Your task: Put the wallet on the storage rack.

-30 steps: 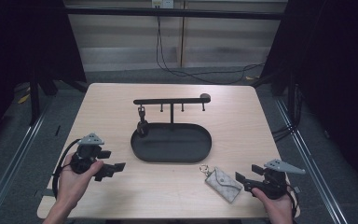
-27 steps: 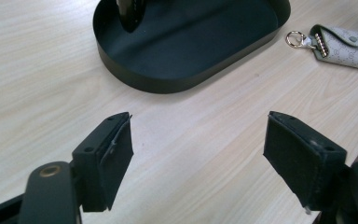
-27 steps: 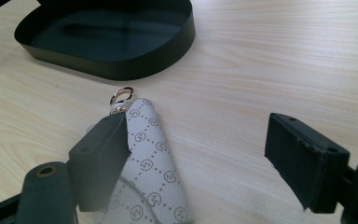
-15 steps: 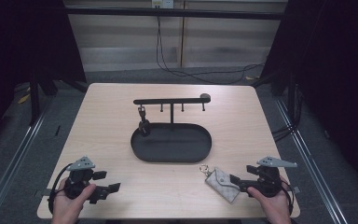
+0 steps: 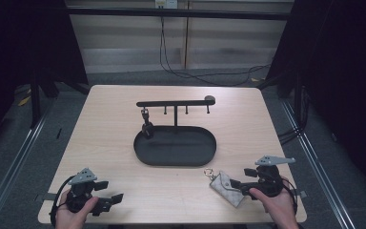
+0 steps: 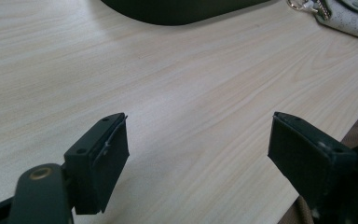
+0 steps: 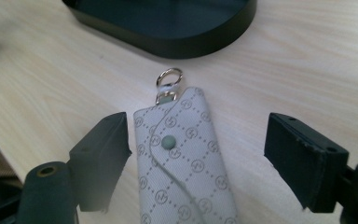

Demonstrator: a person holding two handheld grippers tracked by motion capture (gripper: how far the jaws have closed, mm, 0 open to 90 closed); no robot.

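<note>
A grey patterned key pouch with a metal ring lies flat near the table's front right. In the right gripper view the pouch sits between the jaws of my right gripper, nearer the left pad and well clear of the right one. These jaws have just been closing and are still open, with no pad pressing on the pouch. My right gripper points left at it. My left gripper rests at the front left, and in its own view the left gripper has just opened wider over bare wood.
A black oval tray with a hook rail stands mid-table, a small dark item hanging from its left hook. The tray's rim lies just beyond the pouch. The table's front edge is close under both hands.
My left hand has come down and back toward the table's front edge, its jaws spreading a little. The right hand has stayed by the pouch.
</note>
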